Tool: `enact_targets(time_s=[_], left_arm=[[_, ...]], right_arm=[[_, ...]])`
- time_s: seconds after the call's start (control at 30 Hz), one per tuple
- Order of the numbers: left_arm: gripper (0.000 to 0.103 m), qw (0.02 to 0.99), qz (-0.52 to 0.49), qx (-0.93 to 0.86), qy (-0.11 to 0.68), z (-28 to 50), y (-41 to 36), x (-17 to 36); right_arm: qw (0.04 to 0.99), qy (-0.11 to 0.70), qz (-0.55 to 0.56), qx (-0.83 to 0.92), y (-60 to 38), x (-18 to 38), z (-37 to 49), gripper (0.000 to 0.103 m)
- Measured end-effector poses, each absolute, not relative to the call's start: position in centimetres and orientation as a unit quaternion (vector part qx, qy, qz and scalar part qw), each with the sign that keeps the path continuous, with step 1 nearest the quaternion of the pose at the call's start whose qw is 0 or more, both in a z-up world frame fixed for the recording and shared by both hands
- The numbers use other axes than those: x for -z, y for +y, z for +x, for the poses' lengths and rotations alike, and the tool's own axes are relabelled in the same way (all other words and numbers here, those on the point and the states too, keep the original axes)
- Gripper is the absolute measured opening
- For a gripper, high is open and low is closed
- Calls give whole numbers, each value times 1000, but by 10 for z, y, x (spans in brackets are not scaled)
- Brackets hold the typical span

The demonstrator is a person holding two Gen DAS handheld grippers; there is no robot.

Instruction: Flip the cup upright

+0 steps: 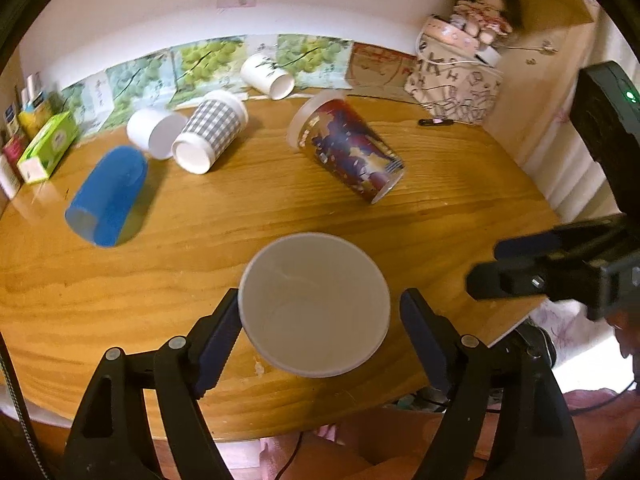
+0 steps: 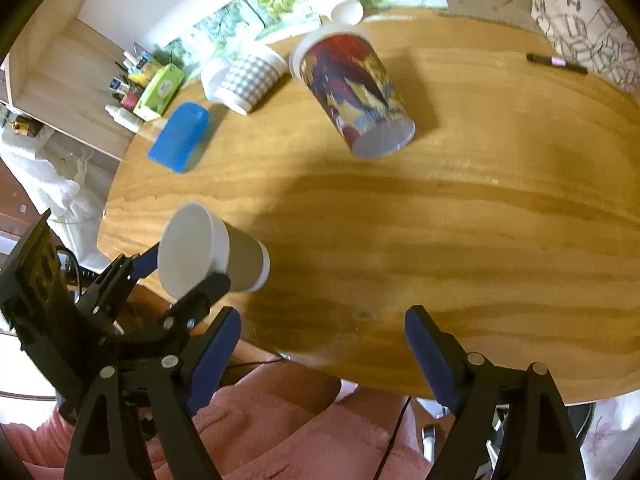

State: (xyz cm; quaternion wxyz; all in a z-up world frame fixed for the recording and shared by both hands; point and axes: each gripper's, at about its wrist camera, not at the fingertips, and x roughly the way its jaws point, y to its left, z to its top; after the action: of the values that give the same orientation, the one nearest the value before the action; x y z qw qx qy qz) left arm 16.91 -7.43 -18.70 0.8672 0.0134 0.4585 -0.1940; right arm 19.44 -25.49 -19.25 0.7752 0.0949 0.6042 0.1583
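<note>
While the white paper cup (image 1: pixel 315 306) sits between wide jaws near the table's front edge, the other cups lie on their sides.

From the left wrist view, the left gripper (image 1: pixel 320 320) straddles the cup with its mouth facing the camera; one pad looks to touch the rim on the left while the other stands clear, so the jaws are spread, not clamped. I judge the cup is being set down or released. Beyond it on the wooden table (image 1: pixel 460 184) lie a printed cup (image 1: pixel 347 148), a blue cup (image 1: pixel 107 196) and a checked cup (image 1: pixel 212 136). From the right wrist view, the right gripper (image 2: pixel 322 344) hangs empty with jaws wide over bare wood, apparently kept aside, and the white cup (image 2: pixel 212 254) appears tilted within the left gripper's fingers (image 2: pixel 208 288).
</note>
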Motion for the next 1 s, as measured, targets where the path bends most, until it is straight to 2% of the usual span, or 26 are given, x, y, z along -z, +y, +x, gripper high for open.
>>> enact_targets(time_s=[0.2, 0.4, 0.5, 0.73, 1.0], left_arm=[[82, 869, 28, 211, 446, 169, -62, 165], [82, 880, 35, 210, 424, 169, -37, 132], [82, 886, 21, 205, 415, 173, -18, 113], [82, 911, -39, 158, 379, 183, 35, 74], [83, 921, -38, 139, 363, 178, 56, 39]], right_arm=[[817, 557, 81, -124, -241, 169, 196, 91], [858, 497, 78, -105, -217, 137, 193, 92], [877, 464, 89, -94, -205, 119, 188, 102], [895, 416, 149, -52, -183, 89, 172, 102], [913, 366, 176, 16, -173, 57, 138, 102]])
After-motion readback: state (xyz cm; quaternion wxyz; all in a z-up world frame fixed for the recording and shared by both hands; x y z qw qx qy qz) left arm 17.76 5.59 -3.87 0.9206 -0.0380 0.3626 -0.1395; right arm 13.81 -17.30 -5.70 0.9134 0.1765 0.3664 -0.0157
